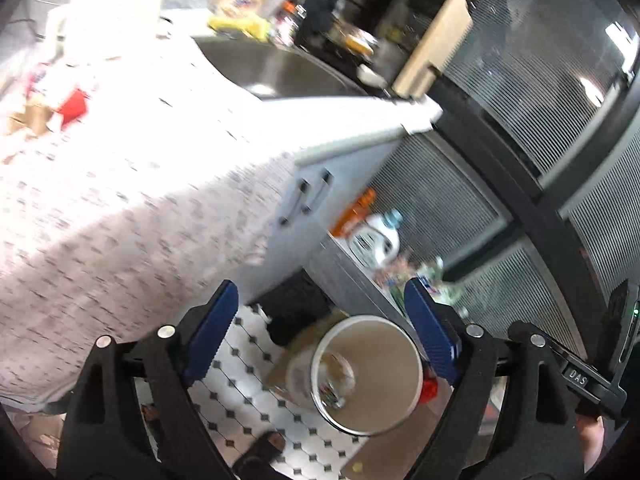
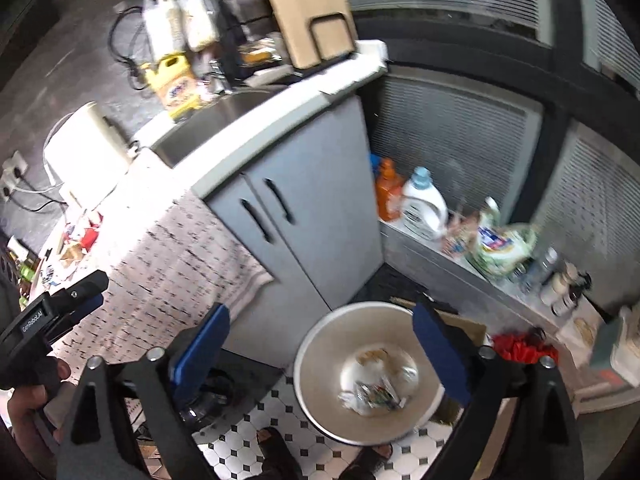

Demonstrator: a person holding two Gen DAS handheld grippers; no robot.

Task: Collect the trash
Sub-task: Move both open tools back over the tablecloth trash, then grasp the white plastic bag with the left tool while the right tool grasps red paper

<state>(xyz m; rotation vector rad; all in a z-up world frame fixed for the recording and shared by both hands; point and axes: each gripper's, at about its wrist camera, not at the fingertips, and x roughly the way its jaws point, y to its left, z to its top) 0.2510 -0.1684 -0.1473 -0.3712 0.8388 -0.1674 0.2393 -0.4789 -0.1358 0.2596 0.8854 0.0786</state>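
A round metal bin (image 2: 368, 372) stands on the tiled floor below both grippers, with crumpled wrappers (image 2: 372, 396) at its bottom. It also shows in the left wrist view (image 1: 366, 372). My left gripper (image 1: 324, 336) is open and empty, held above the bin. My right gripper (image 2: 320, 356) is open and empty over the bin's rim. More scraps, red and brown (image 1: 60, 110), lie on the cloth-covered table (image 1: 120, 184) at the left. The other gripper shows at the left edge of the right wrist view (image 2: 56, 312).
A grey cabinet (image 2: 296, 208) with a sink (image 2: 208, 124) stands behind the bin. Detergent bottles (image 2: 420, 204) and a bag sit on a low ledge to the right. A wooden board (image 2: 308, 8) leans at the counter's end. Cardboard (image 2: 468, 328) and a red item lie by the bin.
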